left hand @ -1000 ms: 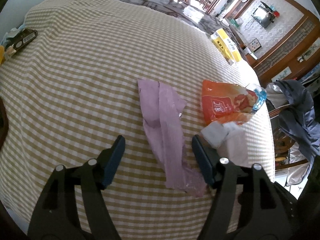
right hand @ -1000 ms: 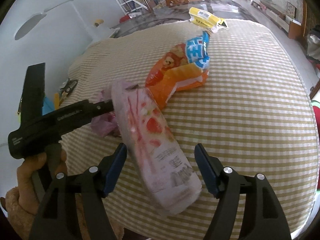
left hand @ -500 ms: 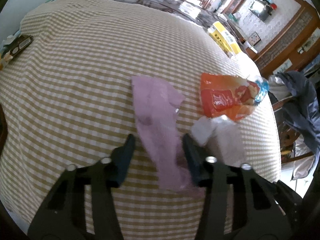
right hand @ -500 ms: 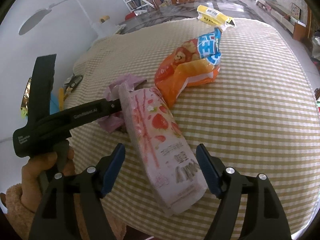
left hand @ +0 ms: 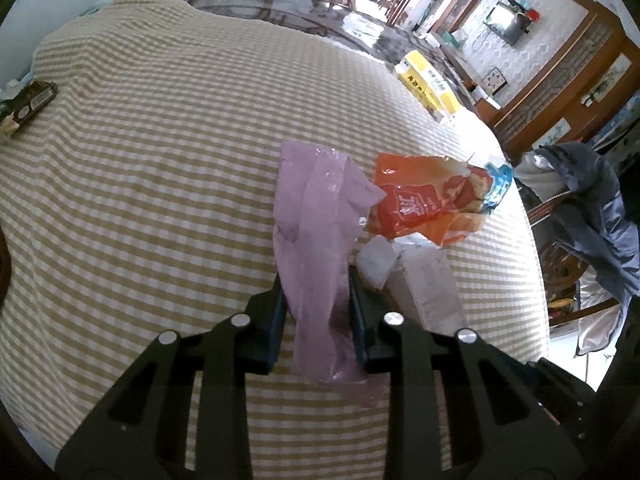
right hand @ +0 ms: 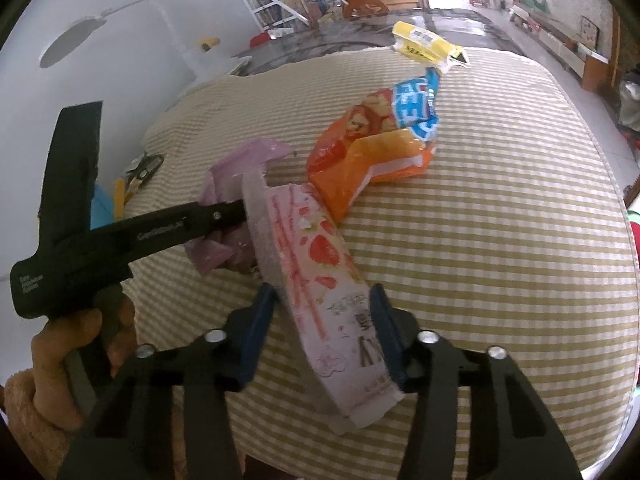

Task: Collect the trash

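1. Two claws had just been closing: the left claw (left hand: 316,312) pinched the purple plastic bag (left hand: 316,240); the right claw (right hand: 324,332) pinched the pink strawberry snack box (right hand: 320,296).
2. Both items lay on the table (right hand: 500,240).
3. The orange snack wrapper (right hand: 380,152) remained uncollected; nothing looked binned.

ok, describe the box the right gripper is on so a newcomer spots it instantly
On the checked tablecloth, near its front edge, lies a long pink box between the right gripper pads. Strawberry pictures set it apart from the plain purple bag and orange snack bag.

lilac bag (left hand: 316,216), orange wrapper (left hand: 424,204), checked cloth (left hand: 160,160)
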{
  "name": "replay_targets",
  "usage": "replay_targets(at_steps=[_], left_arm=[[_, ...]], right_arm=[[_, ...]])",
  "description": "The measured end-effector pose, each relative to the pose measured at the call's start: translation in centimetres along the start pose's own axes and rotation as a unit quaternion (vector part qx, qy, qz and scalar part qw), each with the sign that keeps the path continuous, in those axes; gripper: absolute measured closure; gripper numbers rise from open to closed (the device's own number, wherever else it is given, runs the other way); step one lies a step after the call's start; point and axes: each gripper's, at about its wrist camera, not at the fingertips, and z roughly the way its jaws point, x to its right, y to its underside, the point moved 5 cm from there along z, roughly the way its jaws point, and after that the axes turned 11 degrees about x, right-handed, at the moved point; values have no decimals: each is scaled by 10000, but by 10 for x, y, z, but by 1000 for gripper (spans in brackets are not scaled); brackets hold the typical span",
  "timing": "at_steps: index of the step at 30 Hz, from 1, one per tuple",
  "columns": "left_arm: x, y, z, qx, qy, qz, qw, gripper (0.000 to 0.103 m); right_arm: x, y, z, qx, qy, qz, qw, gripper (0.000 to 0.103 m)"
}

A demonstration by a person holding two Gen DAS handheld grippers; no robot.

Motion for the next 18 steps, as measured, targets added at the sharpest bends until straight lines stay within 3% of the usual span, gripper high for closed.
replay_targets(at_steps=[6,11,13,18], left_arm=[[0,0,-4,42,-17,19,10000,76],[1,0,-3,38,-21,26,10000,76],[1,0,-3,34,-15,16,10000,76],[2,0,-3,33,-2,-8,10000,76]], right_arm=[[-7,1,0,58,91,-303,9995,63],[-3,3,5,-44,100,-160,9998,53],[-2,6,10,-156,114,-146,9997,42],[-5,9,14,-245,130,-203,9994,36]])
